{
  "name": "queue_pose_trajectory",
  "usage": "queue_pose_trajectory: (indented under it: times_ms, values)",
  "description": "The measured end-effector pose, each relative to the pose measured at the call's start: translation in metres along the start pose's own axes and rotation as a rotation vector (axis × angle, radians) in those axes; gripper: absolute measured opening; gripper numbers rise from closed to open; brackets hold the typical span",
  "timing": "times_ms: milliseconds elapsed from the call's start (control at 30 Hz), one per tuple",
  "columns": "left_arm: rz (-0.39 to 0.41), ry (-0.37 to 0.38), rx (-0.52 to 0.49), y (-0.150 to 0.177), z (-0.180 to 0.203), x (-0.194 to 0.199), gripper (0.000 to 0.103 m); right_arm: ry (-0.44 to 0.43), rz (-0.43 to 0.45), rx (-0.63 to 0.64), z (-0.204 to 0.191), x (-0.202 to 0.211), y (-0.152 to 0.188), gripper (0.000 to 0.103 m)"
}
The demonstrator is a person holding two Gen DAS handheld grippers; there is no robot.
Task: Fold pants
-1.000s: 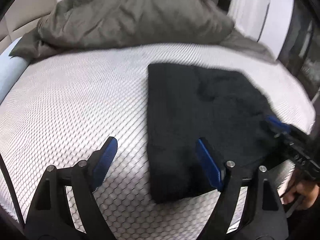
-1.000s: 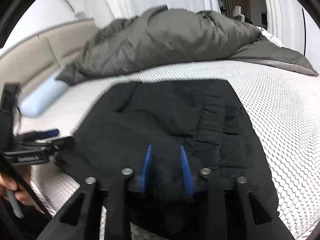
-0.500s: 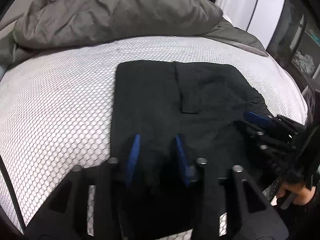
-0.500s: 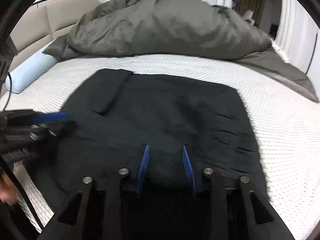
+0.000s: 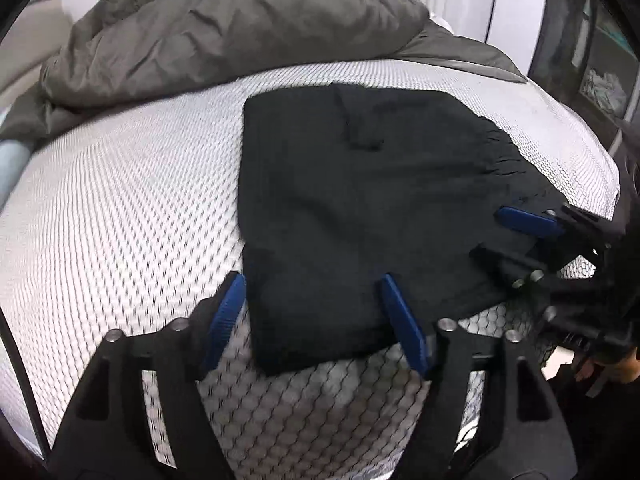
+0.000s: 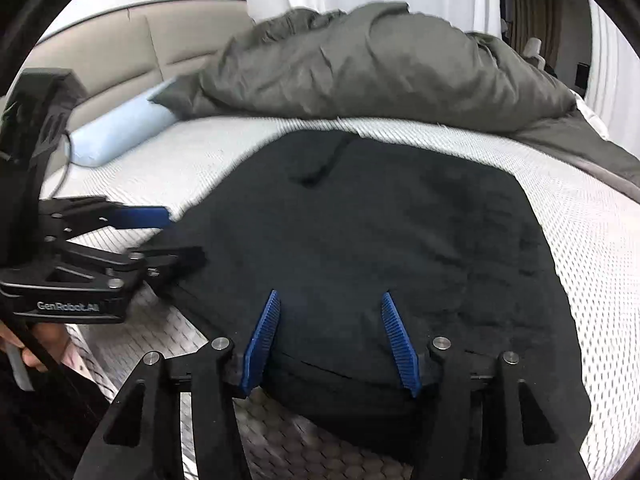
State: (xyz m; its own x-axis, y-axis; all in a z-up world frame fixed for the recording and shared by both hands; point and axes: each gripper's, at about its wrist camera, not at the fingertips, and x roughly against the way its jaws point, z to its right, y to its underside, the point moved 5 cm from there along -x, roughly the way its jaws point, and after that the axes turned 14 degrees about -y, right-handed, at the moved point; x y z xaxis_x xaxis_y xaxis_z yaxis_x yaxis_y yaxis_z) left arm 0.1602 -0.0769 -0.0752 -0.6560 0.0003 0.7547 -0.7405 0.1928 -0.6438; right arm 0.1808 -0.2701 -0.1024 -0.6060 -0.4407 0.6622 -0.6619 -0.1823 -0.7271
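Black pants (image 5: pixel 360 208) lie folded into a flat rectangle on the white mesh mattress (image 5: pixel 120 220). My left gripper (image 5: pixel 311 278) hovers over their near left corner. Its jaws are opening, with the corner of the cloth between them and the blue pads clear of it. My right gripper (image 6: pixel 330 296) stands over the near edge of the pants (image 6: pixel 380 232). Its jaws are opening too, and a low bulge of black cloth lies loose between them. Each gripper shows in the other's view: the right gripper (image 5: pixel 494 236) at the pants' right edge, the left gripper (image 6: pixel 176 236) at their left edge.
A rumpled grey-green duvet (image 6: pixel 380 68) is heaped across the far side of the bed. A pale blue bolster (image 6: pixel 120 136) lies by the beige headboard (image 6: pixel 120 52). White curtains hang behind. A person's hand (image 6: pixel 36 344) holds the left gripper. The mattress edge is close below both grippers.
Half a second ago both pairs of jaws were pinched narrow on the black cloth; now both stand wider and the cloth lies loose. Both grippers have drawn back a little toward the near edge.
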Motion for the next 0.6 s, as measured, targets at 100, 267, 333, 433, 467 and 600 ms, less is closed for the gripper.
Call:
queue_pose_trajectory:
  times_ms: [100,267,333,433,467,600]
  values:
    - [-0.022,0.044,0.058,0.006,-0.012,0.005,0.076,-0.011,0.034,-0.024,0.004,0.014,0.008,0.053]
    - [-0.023,0.041,0.057,0.01,-0.02,0.007,0.079,0.016,0.048,0.001,0.0,0.019,0.009,0.053]
    - [-0.033,0.025,0.06,0.018,-0.024,0.014,0.08,0.004,0.067,-0.018,0.0,0.028,0.009,0.054]
    - [-0.048,0.002,0.087,0.025,-0.038,0.019,0.08,0.005,0.142,-0.107,0.015,0.055,0.008,0.087]
    - [-0.054,0.001,0.098,0.027,-0.042,0.021,0.08,0.023,0.17,-0.148,0.024,0.063,0.008,0.091]
    - [-0.072,-0.021,0.097,0.031,-0.05,0.015,0.08,0.082,0.174,-0.345,0.071,0.078,0.022,0.092]
